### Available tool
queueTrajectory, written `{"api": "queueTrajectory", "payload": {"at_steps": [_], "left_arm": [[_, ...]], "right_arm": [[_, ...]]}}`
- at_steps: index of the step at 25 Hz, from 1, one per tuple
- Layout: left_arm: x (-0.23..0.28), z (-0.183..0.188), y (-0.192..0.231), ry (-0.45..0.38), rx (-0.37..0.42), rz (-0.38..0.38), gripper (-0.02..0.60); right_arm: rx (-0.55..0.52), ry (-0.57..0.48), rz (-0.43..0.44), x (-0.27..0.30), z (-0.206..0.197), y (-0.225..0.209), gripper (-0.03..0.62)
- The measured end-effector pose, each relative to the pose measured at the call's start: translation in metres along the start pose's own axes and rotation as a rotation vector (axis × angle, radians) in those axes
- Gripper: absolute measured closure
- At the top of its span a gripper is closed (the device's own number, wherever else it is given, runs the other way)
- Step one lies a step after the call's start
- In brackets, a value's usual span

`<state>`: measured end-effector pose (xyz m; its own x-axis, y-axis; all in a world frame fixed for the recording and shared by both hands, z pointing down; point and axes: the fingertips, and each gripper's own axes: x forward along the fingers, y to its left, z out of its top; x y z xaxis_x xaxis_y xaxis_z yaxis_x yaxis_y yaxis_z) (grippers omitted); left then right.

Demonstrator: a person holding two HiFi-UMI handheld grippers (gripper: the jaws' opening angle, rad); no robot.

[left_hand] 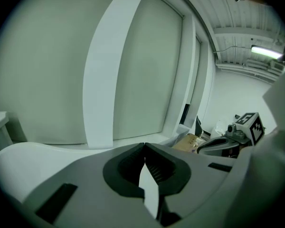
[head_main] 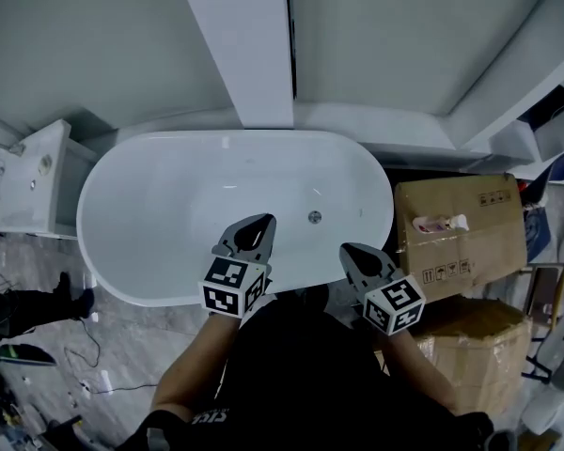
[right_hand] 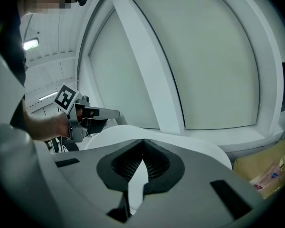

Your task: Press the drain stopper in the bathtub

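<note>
A white oval bathtub lies across the middle of the head view, and the small round metal drain stopper sits on its floor, right of centre. My left gripper hovers over the tub's near side, left of the stopper, jaws shut and empty. My right gripper hangs over the near rim, below and right of the stopper, also shut with nothing in it. In the left gripper view the left gripper points at the wall above the tub's rim. The right gripper view has the right gripper over the rim.
Cardboard boxes stand against the tub's right end. A white basin unit stands at its left end. A white pillar rises behind the tub. Cables and dark objects lie on the floor at the lower left.
</note>
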<state>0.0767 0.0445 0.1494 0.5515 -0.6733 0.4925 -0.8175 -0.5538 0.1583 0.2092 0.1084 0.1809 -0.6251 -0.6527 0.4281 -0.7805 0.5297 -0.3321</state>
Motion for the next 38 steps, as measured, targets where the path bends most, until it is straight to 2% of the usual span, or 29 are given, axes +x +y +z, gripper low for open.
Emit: {"api": "queueTrajectory", "payload": {"at_steps": [5,9,13,18,22,25,27,28,29,30,33,38], "left_arm": [[0.020,-0.003,0.026,0.014,-0.016,-0.017,0.568],[0.034,-0.014,0.056,0.023,-0.050,-0.051,0.568],[0.054,-0.036,0.085,0.060,-0.074,-0.072,0.568],[0.072,-0.056,0.097,0.086,-0.133,-0.080,0.568],[0.093,-0.077,0.104,0.119,-0.143,-0.064,0.568],[0.106,-0.109,0.115,0.175,-0.149,-0.037,0.568],[0.123,-0.129,0.122,0.200,-0.165,-0.018,0.568],[0.133,-0.137,0.126,0.203,-0.173,-0.009,0.568],[0.142,-0.144,0.129,0.203,-0.184,-0.001,0.568],[0.152,-0.151,0.131,0.203,-0.196,0.006,0.568],[0.180,-0.178,0.140,0.212,-0.223,0.013,0.568],[0.221,-0.238,0.153,0.259,-0.216,-0.004,0.568]], "right_arm": [[-0.003,0.055,0.002,0.034,0.001,-0.001,0.580],[-0.039,0.132,-0.037,0.071,-0.004,-0.004,0.572],[-0.046,0.173,-0.044,0.107,-0.009,-0.005,0.522],[-0.032,0.236,-0.026,0.135,-0.027,-0.007,0.435],[-0.021,0.248,-0.045,0.156,-0.043,-0.033,0.387],[-0.003,0.283,-0.033,0.178,-0.071,-0.052,0.372],[-0.012,0.307,-0.015,0.192,-0.087,-0.067,0.375],[-0.024,0.312,-0.007,0.198,-0.093,-0.075,0.411],[-0.036,0.313,0.000,0.204,-0.099,-0.082,0.521],[-0.042,0.315,0.005,0.210,-0.106,-0.089,0.580],[-0.027,0.331,0.007,0.235,-0.135,-0.113,0.582],[-0.014,0.365,0.012,0.279,-0.190,-0.140,0.580]]}}
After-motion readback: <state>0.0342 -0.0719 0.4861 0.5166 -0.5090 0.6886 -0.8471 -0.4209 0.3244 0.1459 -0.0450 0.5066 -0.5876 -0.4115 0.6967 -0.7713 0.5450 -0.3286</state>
